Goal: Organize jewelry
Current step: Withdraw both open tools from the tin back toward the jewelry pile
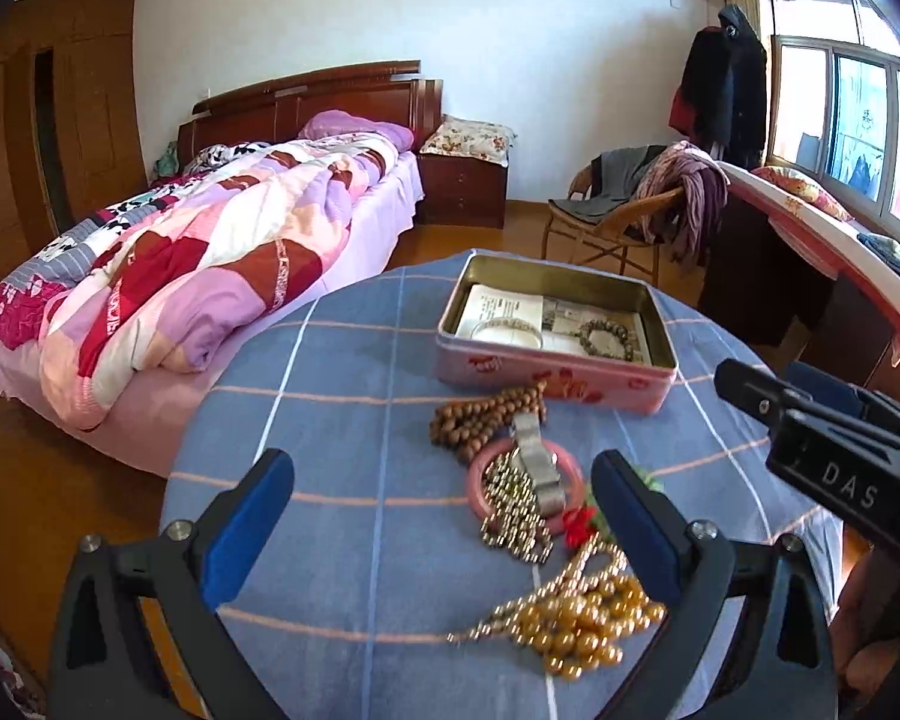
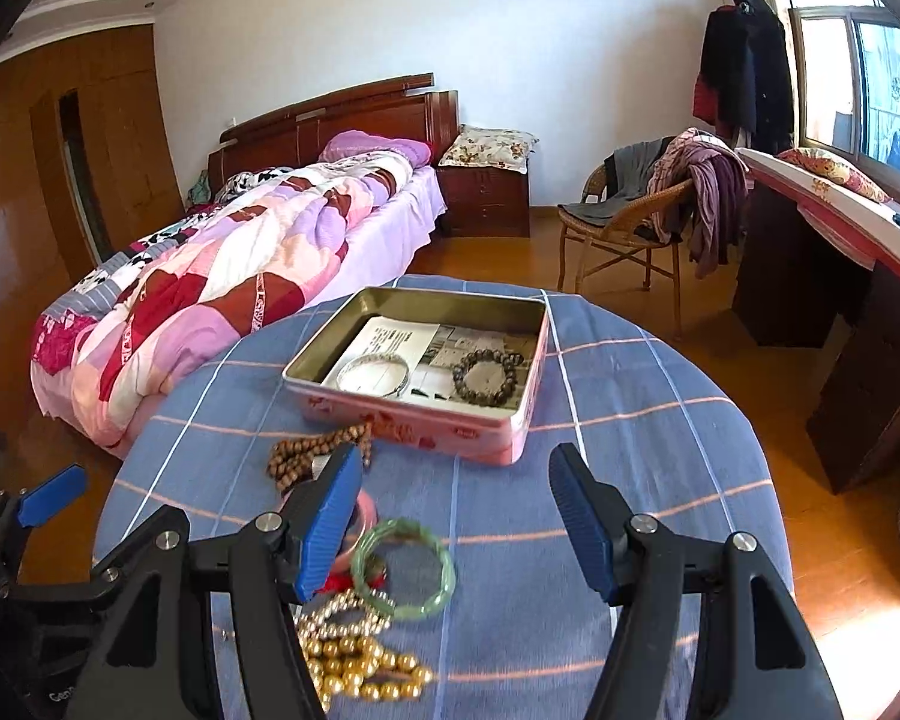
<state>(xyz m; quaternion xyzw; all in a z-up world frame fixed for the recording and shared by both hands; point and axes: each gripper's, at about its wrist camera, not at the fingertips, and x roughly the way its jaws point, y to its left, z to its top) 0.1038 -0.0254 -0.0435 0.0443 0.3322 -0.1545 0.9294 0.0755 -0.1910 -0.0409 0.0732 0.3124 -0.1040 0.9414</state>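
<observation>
A pink tin (image 1: 555, 381) (image 2: 426, 432) stands open on the blue checked table; in it lie a silver bangle (image 2: 373, 375) and a dark bead bracelet (image 2: 486, 376) on papers. In front lie brown wooden beads (image 1: 486, 414) (image 2: 306, 453), a pink bangle (image 1: 480, 480) with a silver watch (image 1: 537, 459) and metal bead chain (image 1: 513, 519) on it, a gold bead necklace (image 1: 576, 624) (image 2: 360, 660) and a green jade bangle (image 2: 405, 567). My left gripper (image 1: 444, 516) is open above the pile. My right gripper (image 2: 456, 519) is open and empty above the green bangle.
The round table's cloth (image 1: 342, 420) drops off at the edges. A bed (image 1: 180, 276) stands to the left, a wicker chair (image 2: 624, 234) with clothes behind, a desk (image 2: 840, 276) by the window on the right. The right gripper's body (image 1: 840, 456) shows in the left wrist view.
</observation>
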